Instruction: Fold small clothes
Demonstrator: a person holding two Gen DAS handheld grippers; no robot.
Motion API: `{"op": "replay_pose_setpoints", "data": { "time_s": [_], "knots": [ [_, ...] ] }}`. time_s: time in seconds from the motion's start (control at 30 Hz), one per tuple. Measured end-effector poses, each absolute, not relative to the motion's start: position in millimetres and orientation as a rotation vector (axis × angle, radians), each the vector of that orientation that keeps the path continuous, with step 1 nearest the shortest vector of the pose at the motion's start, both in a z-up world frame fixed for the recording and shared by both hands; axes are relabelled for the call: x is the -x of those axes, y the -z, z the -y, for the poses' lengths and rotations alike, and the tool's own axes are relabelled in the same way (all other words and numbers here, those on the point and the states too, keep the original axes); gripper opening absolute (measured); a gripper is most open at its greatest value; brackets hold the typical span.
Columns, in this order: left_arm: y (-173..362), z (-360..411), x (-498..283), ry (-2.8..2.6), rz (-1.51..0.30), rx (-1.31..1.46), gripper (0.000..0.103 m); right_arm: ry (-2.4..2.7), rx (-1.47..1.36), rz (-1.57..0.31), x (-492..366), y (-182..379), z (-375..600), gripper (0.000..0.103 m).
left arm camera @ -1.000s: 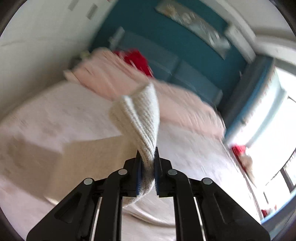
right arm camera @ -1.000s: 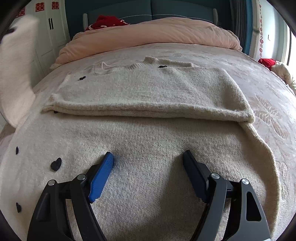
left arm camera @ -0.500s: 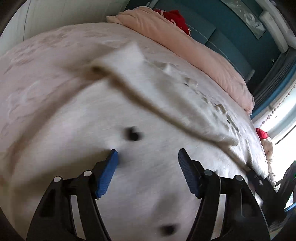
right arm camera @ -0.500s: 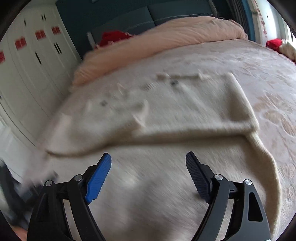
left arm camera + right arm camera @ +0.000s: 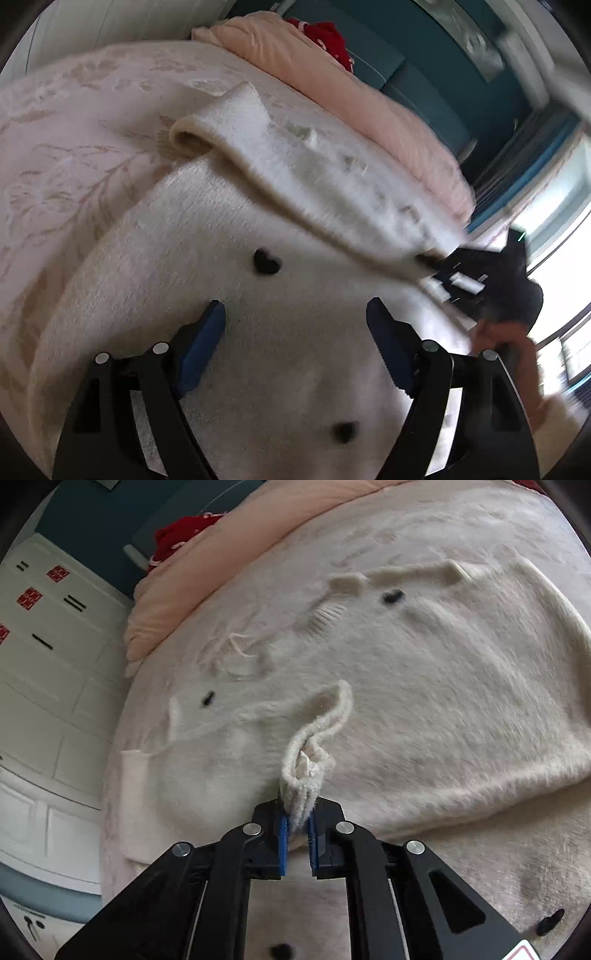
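Observation:
A cream knitted sweater with black heart buttons lies flat on the bed, one sleeve folded across it. My left gripper hovers low over the sweater's body, its jaws opening with nothing between them. In the right wrist view the sweater fills the frame, and my right gripper is shut on a ribbed cuff that stands up from the fabric. The right gripper also shows blurred at the right of the left wrist view, with a hand behind it.
The pale flowered bedspread surrounds the sweater. A pink duvet and a red item lie at the head of the bed by the teal headboard. White wardrobe doors stand on the left, a bright window on the right.
My left gripper let go of the raised sleeve, dropped down over the sweater's body and opened wide. My right gripper swung left and shut on the cuff.

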State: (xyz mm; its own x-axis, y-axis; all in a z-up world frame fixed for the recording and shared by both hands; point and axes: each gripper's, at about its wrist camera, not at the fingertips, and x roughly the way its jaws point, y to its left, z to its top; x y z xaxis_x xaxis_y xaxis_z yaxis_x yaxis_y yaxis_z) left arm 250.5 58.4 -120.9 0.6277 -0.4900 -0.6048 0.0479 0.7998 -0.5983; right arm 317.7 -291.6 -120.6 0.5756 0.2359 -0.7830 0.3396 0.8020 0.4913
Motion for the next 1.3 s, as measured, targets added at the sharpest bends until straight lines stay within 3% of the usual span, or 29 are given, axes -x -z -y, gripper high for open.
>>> {"op": "replay_pose_setpoints", "data": {
  "time_s": [0.13, 0.23, 0.37, 0.43, 0.5, 0.57, 0.67, 0.77, 0.87, 0.97, 1.0, 1.1, 1.23, 1.3],
  "knots": [
    [109, -84, -294, 0.329, -0.844, 0.846, 0.077, -0.001, -0.534, -0.915, -331, 77, 270, 0.008],
    [136, -108, -342, 0.269, -0.919, 1.219, 0.076, -0.054, -0.506, -0.874, -344, 45, 254, 0.008],
    [138, -127, -365, 0.134, -0.832, 1.3, 0.075, -0.096, -0.471, -0.828, -358, 10, 245, 0.008],
    [138, -132, -374, 0.11, -0.823, 1.299, 0.064, -0.11, -0.463, -0.784, -362, -13, 249, 0.008],
    [139, -133, -382, 0.113, -0.827, 1.298, 0.03, -0.112, -0.452, -0.713, -364, -44, 259, 0.008],
    [137, -130, -389, 0.092, -0.84, 1.245, 0.012, -0.1, -0.448, -0.647, -362, -73, 276, 0.007],
    [133, -116, -397, 0.103, -0.844, 1.129, 0.01, -0.063, -0.416, -0.578, -351, -104, 305, 0.007],
    [139, -93, -396, 0.115, -0.872, 0.999, 0.008, 0.039, -0.371, -0.618, -330, -76, 336, 0.007],
    [157, -73, -388, 0.086, -0.899, 0.873, 0.008, 0.191, -0.378, -0.795, -306, 16, 373, 0.007],
    [162, -61, -374, 0.118, -0.801, 0.717, 0.008, 0.272, -0.444, -1.005, -284, 112, 404, 0.006],
    [162, -59, -372, 0.119, -0.792, 0.7, 0.008, 0.252, -0.465, -0.983, -275, 124, 407, 0.006],
    [166, -63, -370, 0.129, -0.782, 0.713, 0.008, 0.237, -0.482, -0.94, -276, 114, 407, 0.006],
    [166, -63, -370, 0.124, -0.77, 0.688, 0.008, 0.174, -0.413, -0.762, -275, 56, 395, 0.006],
    [165, -60, -372, 0.123, -0.763, 0.678, 0.009, 0.199, -0.369, -0.776, -281, 62, 400, 0.006]
  ]
}}
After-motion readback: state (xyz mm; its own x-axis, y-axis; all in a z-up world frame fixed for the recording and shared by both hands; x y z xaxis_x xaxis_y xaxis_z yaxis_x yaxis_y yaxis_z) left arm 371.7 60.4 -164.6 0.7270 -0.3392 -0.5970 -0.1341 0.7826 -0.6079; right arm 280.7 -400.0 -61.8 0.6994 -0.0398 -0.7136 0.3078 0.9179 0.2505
